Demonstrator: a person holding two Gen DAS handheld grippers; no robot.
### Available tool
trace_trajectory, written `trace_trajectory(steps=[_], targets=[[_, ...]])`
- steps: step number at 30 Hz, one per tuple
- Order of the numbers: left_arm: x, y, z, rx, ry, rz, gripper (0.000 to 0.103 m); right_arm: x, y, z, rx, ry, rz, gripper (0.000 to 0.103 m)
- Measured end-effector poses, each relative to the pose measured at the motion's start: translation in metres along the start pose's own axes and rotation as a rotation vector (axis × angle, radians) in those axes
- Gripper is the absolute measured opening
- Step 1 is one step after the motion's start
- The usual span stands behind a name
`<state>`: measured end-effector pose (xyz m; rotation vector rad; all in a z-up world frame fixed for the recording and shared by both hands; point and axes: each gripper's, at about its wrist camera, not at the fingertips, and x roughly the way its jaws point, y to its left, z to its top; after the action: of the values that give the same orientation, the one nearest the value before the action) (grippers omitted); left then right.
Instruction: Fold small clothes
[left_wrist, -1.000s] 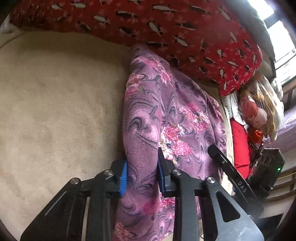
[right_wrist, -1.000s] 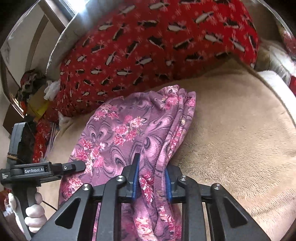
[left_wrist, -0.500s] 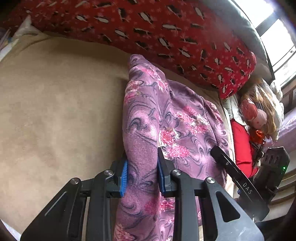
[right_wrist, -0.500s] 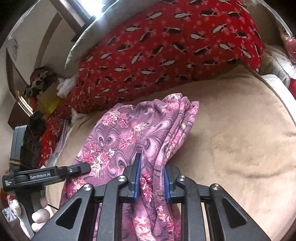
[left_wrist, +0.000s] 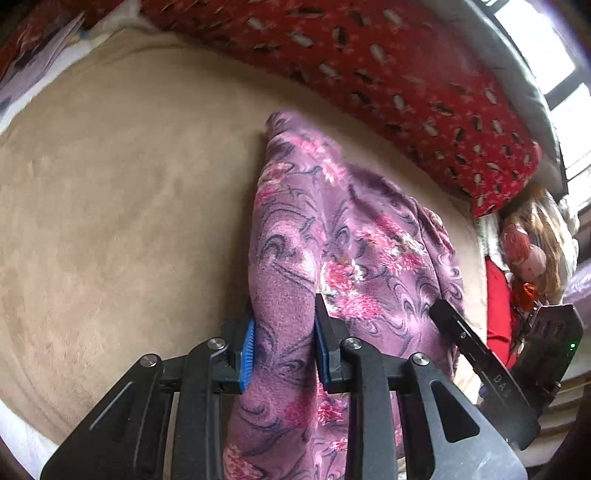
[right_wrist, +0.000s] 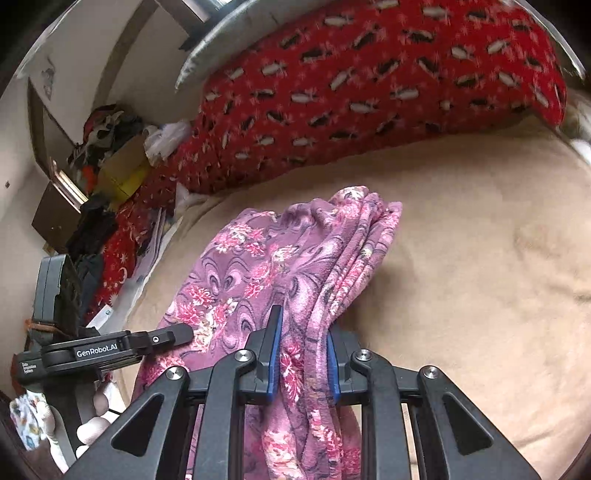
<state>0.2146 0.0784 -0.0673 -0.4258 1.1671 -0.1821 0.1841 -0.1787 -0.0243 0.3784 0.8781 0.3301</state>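
Where jaws close, purple garment (left_wrist: 317, 236) between.

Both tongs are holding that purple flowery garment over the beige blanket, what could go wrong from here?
1. The purple garment is bunched in several layers between the right tongs; layers may slip and spoil the fold.
2. Its far end drags on the beige blanket and may catch and crumple.

surface: beige plush blanket (left_wrist: 122, 206) spread under and ahead of both tools | on it, ahead between the tools: purple floral garment (right_wrist: 280, 266), far end resting on the blanket | beyond its far end: red patterned cushion (right_wrist: 369, 85) along the back edge
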Motion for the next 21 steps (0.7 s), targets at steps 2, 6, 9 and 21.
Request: trace_trajectory(steps=[2, 6, 9, 21], targets=[[0.01, 0.011, -0.003, -0.016, 0.03, 0.008, 0.033, 0.014, -0.007, -0.01, 0.015, 0.047, -0.037, 0.02], [0.012, 0.024, -0.007, -0.018, 0.039, -0.021, 0.044, 0.024, -0.031, -0.025, 0.092, 0.088, -0.025, 0.027], [0.0, 0.026, -0.003, -0.009, 0.009, -0.043, 0.043, 0.015, -0.037, -0.016, 0.124, 0.085, -0.024, 0.03], [0.022, -0.035, 0.057, 0.185, -0.078, 0.088, 0.06, 0.05, -0.04, 0.044, 0.173, 0.005, 0.017, 0.006]])
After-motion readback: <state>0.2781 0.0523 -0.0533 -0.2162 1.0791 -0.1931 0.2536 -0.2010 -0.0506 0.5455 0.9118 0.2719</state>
